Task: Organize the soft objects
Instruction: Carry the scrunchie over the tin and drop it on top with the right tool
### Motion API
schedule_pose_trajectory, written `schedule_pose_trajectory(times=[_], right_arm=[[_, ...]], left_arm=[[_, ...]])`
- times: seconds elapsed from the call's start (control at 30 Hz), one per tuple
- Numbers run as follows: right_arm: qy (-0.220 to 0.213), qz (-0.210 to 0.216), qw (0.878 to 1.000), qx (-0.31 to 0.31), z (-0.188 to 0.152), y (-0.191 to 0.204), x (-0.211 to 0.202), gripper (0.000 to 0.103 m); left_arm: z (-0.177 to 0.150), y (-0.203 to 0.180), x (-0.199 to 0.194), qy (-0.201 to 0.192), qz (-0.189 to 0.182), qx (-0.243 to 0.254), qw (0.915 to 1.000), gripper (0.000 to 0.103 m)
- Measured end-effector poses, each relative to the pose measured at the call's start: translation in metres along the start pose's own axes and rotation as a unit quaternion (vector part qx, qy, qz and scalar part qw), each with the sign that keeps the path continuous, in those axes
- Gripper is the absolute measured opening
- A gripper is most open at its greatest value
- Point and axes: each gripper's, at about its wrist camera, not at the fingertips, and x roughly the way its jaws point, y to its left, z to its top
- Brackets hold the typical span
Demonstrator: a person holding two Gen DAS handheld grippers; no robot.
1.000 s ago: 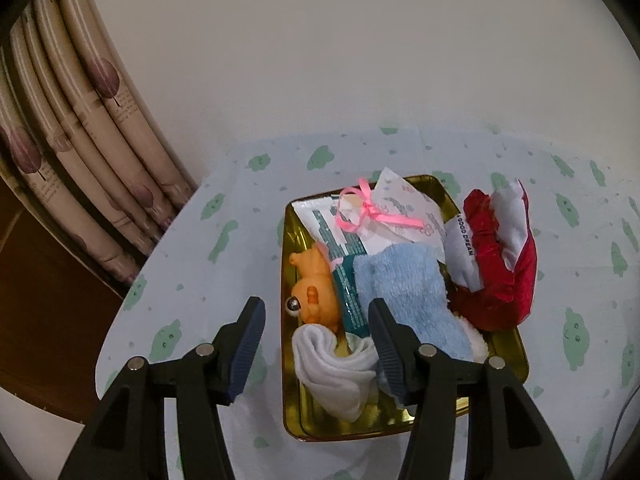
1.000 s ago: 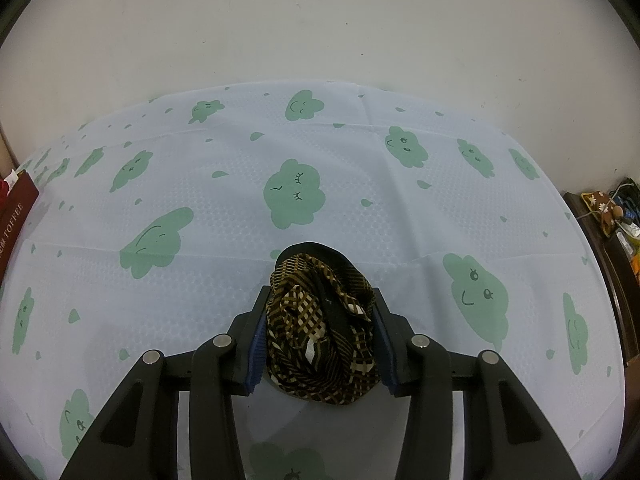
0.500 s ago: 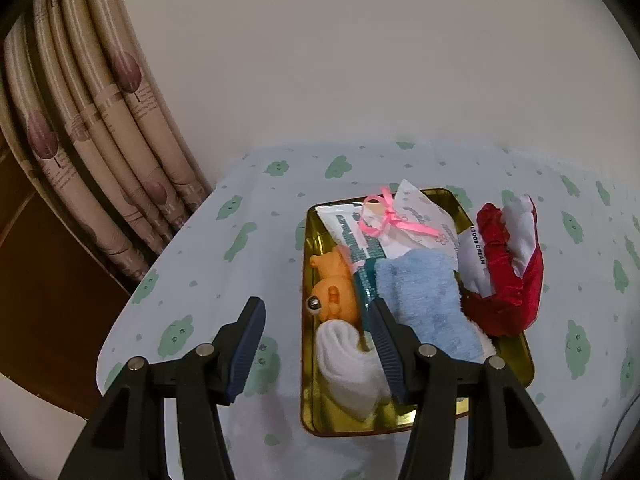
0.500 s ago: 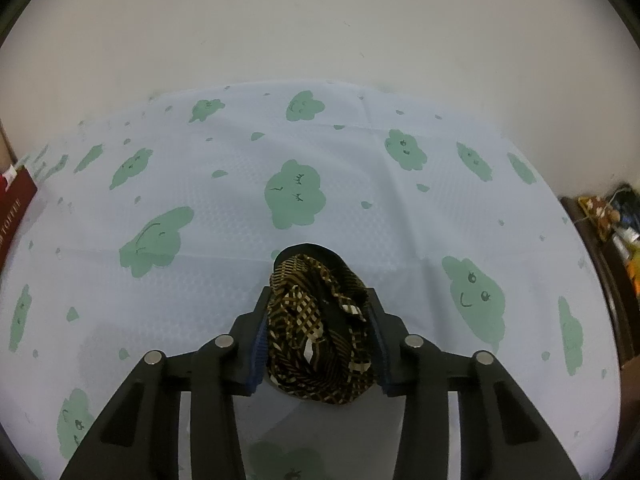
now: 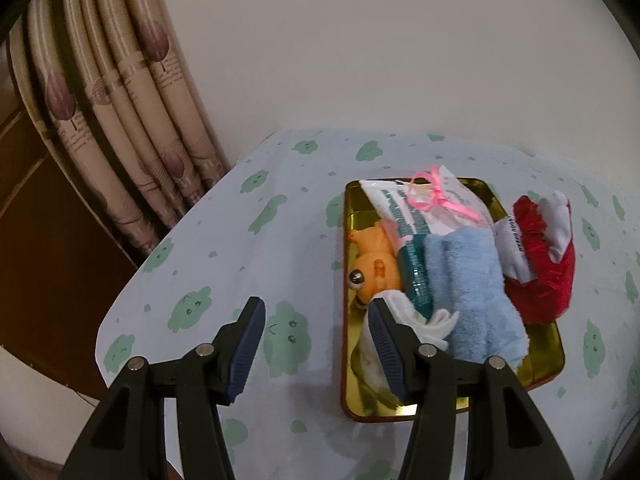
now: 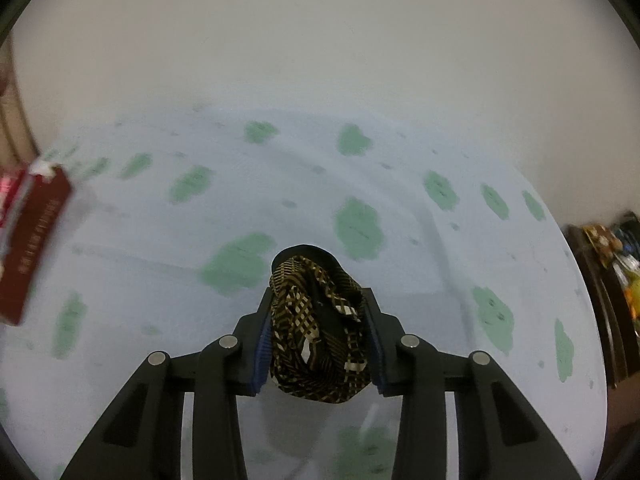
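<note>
In the left wrist view a gold tray on the table holds an orange plush toy, a white sock, a blue towel, a teal tube, a white packet with a pink ribbon and a red and white cloth over its right rim. My left gripper is open and empty, above the table by the tray's left rim. My right gripper is shut on a brown and black patterned cloth, lifted above the table.
The table wears a pale blue cloth with green cloud prints. Rolled curtains hang at the left beyond the table edge. A dark red box edge shows at the far left of the right wrist view; clutter lies off the right edge.
My left gripper has pulled back and left, so the tray now sits to its right. My right gripper has risen and swung with the patterned cloth; the view is blurred.
</note>
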Motion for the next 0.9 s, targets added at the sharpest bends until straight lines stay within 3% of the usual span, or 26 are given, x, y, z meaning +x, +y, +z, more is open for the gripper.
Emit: schedule_pose_trajectory(times=[0.2,0.53,0.9], right_arm=[[-0.023,0.069,0.996,-0.042,0.024,0.07,-0.033,0.036],[-0.036,0.185,0.974,-0.124,0.048,0.2,-0.071,0.036],[-0.028,0.237,0.957,-0.163,0.067,0.303,-0.062,0.037]], left_arm=[[-0.004,0.006,0.0,-0.013,0.022,0.0,0.9997,0.055],[-0.008,0.021,0.016,0.004,0.025,-0.024,0.9994,0.055],[-0.007,0.034,0.015,-0.007,0.029,-0.055,0.998,0.055]])
